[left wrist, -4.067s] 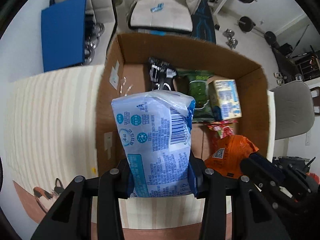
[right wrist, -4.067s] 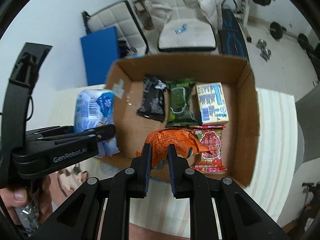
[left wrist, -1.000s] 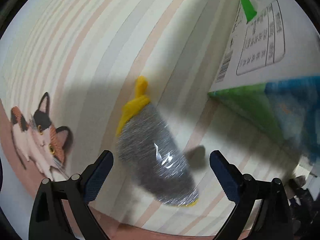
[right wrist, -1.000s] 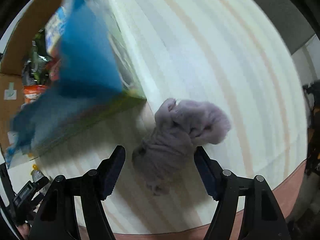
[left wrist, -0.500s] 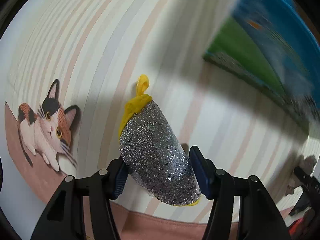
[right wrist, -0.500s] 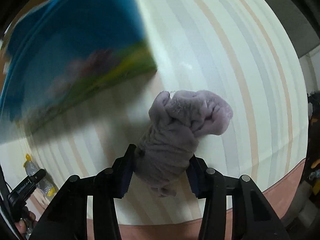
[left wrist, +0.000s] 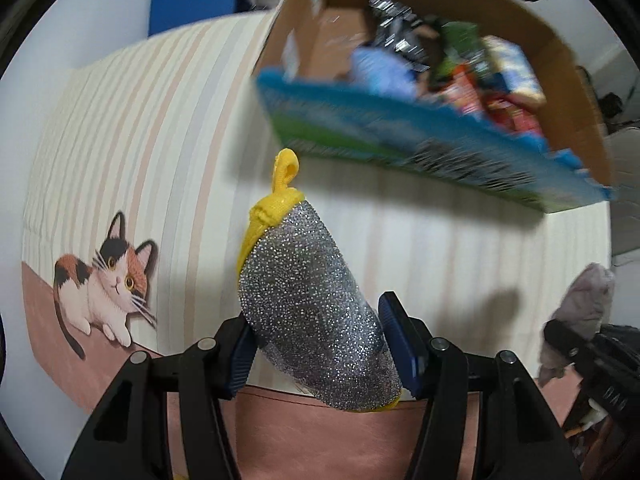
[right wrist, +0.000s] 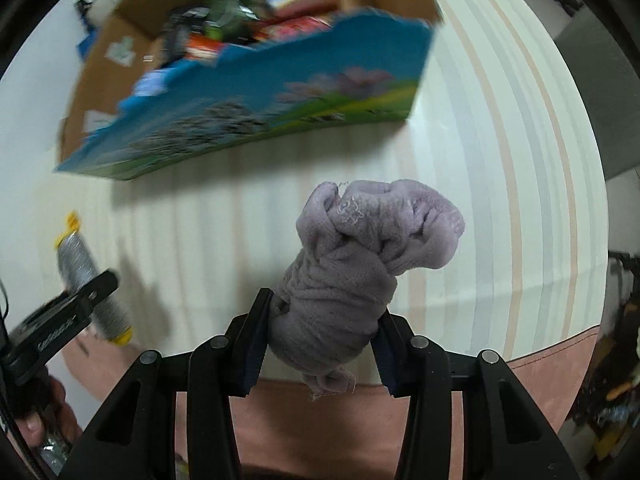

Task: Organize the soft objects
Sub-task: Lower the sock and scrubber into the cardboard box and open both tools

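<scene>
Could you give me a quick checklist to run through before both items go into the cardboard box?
1. Left claw shut on the silver scrubber: ok.
2. Right claw shut on the purple cloth: ok.
3. Both items lifted off the striped mat: cannot tell.
4. Cardboard box open on top: ok.
5. Free floor space in the box: cannot tell; the image is blurred.

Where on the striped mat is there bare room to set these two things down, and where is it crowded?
Bare striped mat runs between the cat picture and the cardboard box, and right of the box in the right wrist view. Crowded: the box interior, filled with packets. The silver scrubber and purple cloth are both held.
</scene>
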Motion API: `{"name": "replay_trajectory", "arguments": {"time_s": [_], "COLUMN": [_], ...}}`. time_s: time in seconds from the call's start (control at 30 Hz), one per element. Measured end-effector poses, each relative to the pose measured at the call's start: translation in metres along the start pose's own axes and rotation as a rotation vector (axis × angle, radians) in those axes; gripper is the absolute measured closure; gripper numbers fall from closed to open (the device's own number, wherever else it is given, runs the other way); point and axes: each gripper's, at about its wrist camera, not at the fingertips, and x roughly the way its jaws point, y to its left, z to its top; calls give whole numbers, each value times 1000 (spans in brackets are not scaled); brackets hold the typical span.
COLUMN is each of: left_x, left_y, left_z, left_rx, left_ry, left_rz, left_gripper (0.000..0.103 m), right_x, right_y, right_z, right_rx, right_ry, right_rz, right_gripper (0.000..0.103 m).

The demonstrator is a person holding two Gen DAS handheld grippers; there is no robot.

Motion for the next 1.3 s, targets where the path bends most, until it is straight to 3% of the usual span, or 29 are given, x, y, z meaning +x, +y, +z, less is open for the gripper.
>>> {"name": "replay_trajectory", "arguments": {"time_s": [0.17,0.37,0.57,0.7,0.93,1.1,1.3], "left_x": [-57,-113,-141,-150,-124,-78,-23], "left_y": [-5,-23,-31,-35,-33,-30,-32], "left_z": [7,25,42,72,152,207,237], "left_rx": [41,93,127,139,148,153,184], "left_ry": [-72,-183,-239,-241,-170,-64,43], "left_rz": [-61,-87,-89,-103,-67,-6,59], "left_gripper": [48,48,48,48,48,48,48], "right_x": [-41,-100,-145,-173,-186,-154,-99], "right_y": [20,15,15,14,14,11,-2], "right_z": [1,18,31,55,129,187,235], "right_rx": [-58,-99,-133,-153,-200,-229,-230], "right_ry": [-46,-122,-177,-212,-229,-151,-49], "right_rz": [56,103,130,131,54,-49,-177], "right_gripper": [55,55,55,55,55,55,55]}}
